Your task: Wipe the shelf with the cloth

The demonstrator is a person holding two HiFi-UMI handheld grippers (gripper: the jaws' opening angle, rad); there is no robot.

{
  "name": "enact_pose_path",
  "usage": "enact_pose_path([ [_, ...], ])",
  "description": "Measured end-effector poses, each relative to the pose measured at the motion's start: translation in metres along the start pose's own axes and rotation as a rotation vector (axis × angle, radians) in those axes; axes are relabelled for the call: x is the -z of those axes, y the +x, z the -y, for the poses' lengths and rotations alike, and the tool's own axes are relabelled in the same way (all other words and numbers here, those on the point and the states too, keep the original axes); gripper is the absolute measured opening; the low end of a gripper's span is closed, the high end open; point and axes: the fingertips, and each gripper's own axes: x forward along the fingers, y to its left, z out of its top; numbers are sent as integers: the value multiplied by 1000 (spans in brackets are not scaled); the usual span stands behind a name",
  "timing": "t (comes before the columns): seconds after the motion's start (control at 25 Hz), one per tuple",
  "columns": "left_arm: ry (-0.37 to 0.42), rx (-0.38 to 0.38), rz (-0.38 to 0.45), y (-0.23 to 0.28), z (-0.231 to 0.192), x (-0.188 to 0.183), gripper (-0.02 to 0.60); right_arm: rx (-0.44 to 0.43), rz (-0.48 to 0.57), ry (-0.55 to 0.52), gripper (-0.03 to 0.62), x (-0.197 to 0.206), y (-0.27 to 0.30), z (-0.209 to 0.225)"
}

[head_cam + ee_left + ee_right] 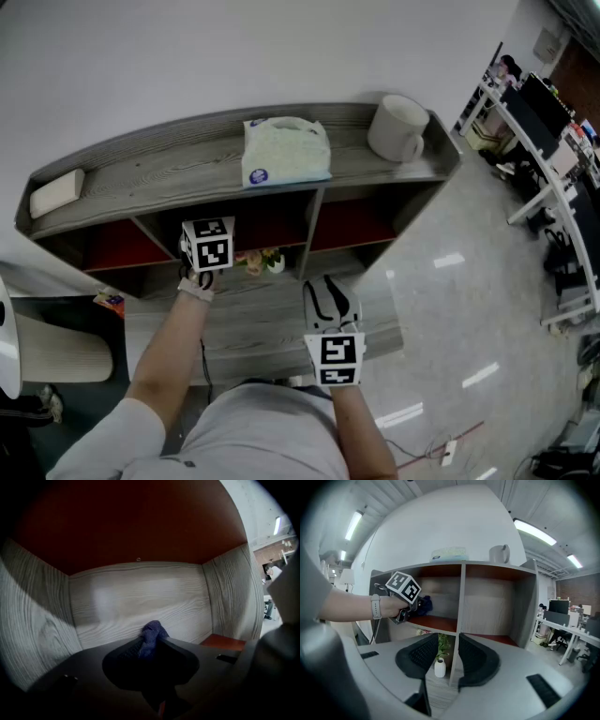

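The shelf (pixel 169 169) has a grey wood top and red compartment floors (pixel 440 623). My left gripper (pixel 150 645) is shut on a dark blue cloth (pixel 153 634) inside the left compartment, with the cloth close to the pale wood back wall (pixel 140 597). In the right gripper view the cloth (pixel 424 605) sits just above the red floor, in front of the left marker cube (pixel 405 587). From the head view only that cube (pixel 208 244) shows; the jaws are hidden under the shelf top. My right gripper (pixel 330 298) hangs open and empty in front of the shelf, at the upright divider (pixel 461 597).
On the shelf top lie a pack of wipes (pixel 285 150), a white mug (pixel 398 128) and a beige block (pixel 56 192). A small white vase with a plant (pixel 439 666) stands on the lower level. A chair (pixel 47 352) is at the left, office desks (pixel 553 141) at the right.
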Motion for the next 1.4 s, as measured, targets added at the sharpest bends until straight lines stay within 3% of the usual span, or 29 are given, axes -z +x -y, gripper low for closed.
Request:
enact_pose_path([
  [0.4,22,148,-83,20,71,-2,84,104,-16,37,140,16,-31,41],
  [0.6,44,225,-82,29,114,-11,84,171,-21,56,141,25,-51,64],
  [0.84,18,280,-69,36,150,-20,84,239,-30,76,141,33,-71,86],
  [1.24,45,292,-12,26,155,-27,84,239,-19,85,141,31,-70,90],
  [1.4,0,318,17,4,144,-24,84,192,-19,83,141,30,-57,80],
])
